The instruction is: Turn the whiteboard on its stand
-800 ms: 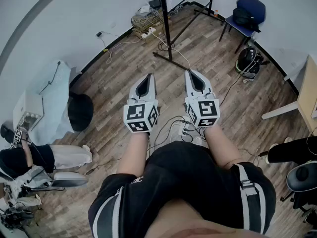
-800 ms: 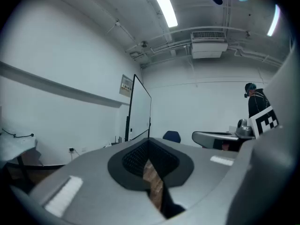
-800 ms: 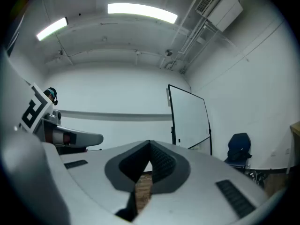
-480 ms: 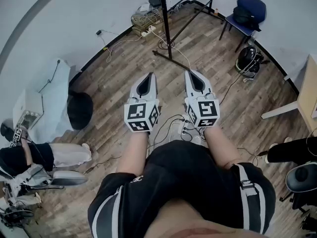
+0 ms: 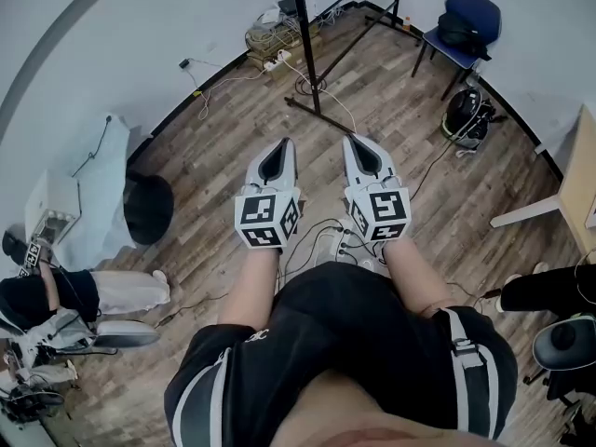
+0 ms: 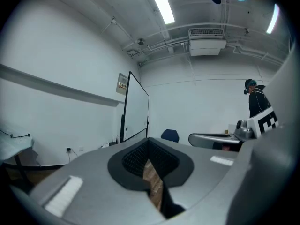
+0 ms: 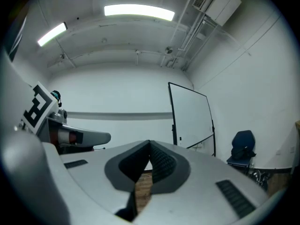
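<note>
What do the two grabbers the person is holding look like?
The left gripper and right gripper are pale grey pointed wedges with black ribbed pads inside. Each carries a white cube with black square markers. No sleeves show; the shorts are black.

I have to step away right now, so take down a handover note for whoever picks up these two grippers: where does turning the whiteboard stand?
Left gripper: shut, empty, held level.
Right gripper: shut, empty, held level.
Whiteboard: upright on its stand, ahead of the person and apart from both grippers; blue chair to its right.
Done: nothing, the board is not yet touched.
Left: walk up, open a gripper, probably take the frame's edge, and turn the board.
</note>
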